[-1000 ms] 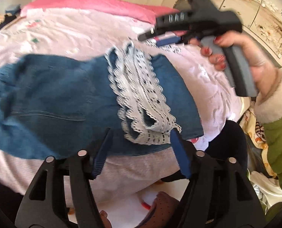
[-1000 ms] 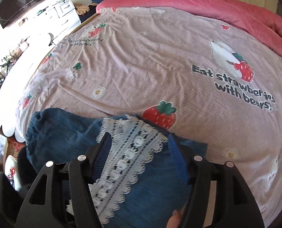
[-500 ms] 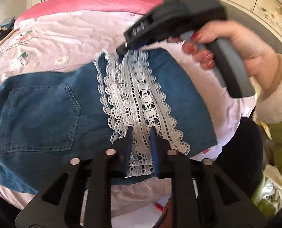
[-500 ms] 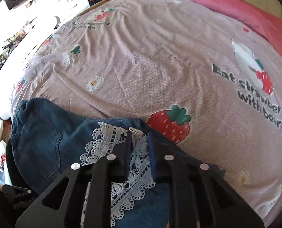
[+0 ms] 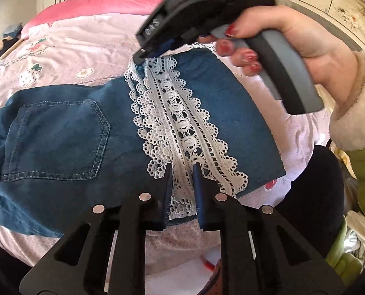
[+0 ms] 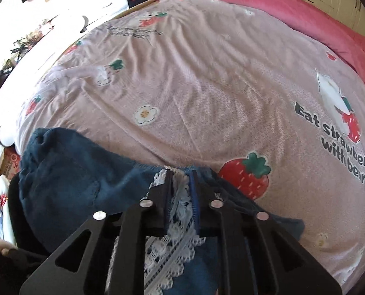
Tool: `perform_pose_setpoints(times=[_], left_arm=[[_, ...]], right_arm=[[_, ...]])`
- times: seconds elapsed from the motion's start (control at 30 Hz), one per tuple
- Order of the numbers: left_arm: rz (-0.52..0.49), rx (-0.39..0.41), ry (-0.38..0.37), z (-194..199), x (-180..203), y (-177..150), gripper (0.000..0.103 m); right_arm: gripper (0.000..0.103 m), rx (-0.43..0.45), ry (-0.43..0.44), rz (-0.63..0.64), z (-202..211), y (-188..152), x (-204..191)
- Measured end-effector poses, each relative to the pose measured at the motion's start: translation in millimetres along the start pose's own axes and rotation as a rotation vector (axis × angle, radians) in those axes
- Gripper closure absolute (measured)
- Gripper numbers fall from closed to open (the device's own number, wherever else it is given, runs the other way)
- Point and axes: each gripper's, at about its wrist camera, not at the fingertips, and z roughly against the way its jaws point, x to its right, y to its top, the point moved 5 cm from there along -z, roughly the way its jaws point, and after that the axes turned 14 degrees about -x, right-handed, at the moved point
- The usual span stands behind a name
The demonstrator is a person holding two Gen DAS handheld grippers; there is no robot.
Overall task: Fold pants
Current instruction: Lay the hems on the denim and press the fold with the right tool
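Both since-open grippers, left gripper [image 5: 182,172] and slightly easing right gripper [image 6: 181,179], now clamped on pants' [image 5: 59,132] lace hem ends.

Left gripper [image 5: 182,172] pinches the lace trim [image 5: 180,123] on the denim pants [image 5: 59,132]; right gripper [image 5: 155,54] bites the far end.

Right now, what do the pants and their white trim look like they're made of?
Pants: soft blue denim, matte, judging by the contrast-stitched patch pocket and limp folds. Lace trim: white openwork lace, probably cotton crochet, with scalloped edges and see-through holes.
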Motion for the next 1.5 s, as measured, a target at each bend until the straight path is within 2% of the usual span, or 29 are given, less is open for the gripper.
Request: perform_pose_setpoints(times=[0.1,0.17,0.2,0.23,0.3,0.4,0.47,0.57,0.93,1.0,1.1,1.2,1.37,1.5], left_arm=[[0.003,-0.006,-0.007,-3,-1,-1,0.093],[0.003,-0.008,-0.008,-4,-2,-1,0.093],[0.003,-0.007,-0.009,-5,-3,-1,0.093],[0.004,-0.006,-0.01,-4,-3,-1,0.093],[0.005,-0.003,-0.012,-4,-4,-1,0.093],[0.006,0.0,-0.009,-4,-4,-1,0.093],[0.001,0.001,0.002,-4,-3,-2,0.093],[-0.003,0.002,0.017,-5,-2,-3,0.093],[0.002,-0.001,0.038,-8,0,-3,0.093],[0.004,-0.003,0.039,-8,0,-2,0.093],[0.003,-0.002,0.043,-8,1,-2,0.093],[0.008,0.001,0.042,-7,1,-2,0.093],[0.014,0.009,0.04,-4,2,-3,0.093],[0.016,0.017,0.036,1,1,-5,0.093]], right_arm=[[0.084,0.08,0.042,-0.021,25,6,7],[0.075,0.128,0.05,-0.031,47,3,16],[0.063,0.141,0.047,-0.038,56,-2,22],[0.056,0.149,0.044,-0.041,64,-8,26],[0.056,0.146,0.033,-0.038,71,-24,32],[0.056,0.06,0.027,-0.043,58,-51,37],[0.056,0.002,-0.01,-0.069,39,-64,44],[0.056,-0.025,-0.024,-0.11,16,-64,54],[0.053,-0.014,-0.001,-0.158,-22,-29,64],[0.053,0.006,0.004,-0.158,-15,-29,64],[0.053,0.087,0.041,-0.147,14,-36,60],[0.041,0.131,0.055,-0.089,39,-47,44],[0.038,0.084,0.104,0.001,40,-61,8],[0.038,0.03,0.096,0.0,24,-59,-1]])
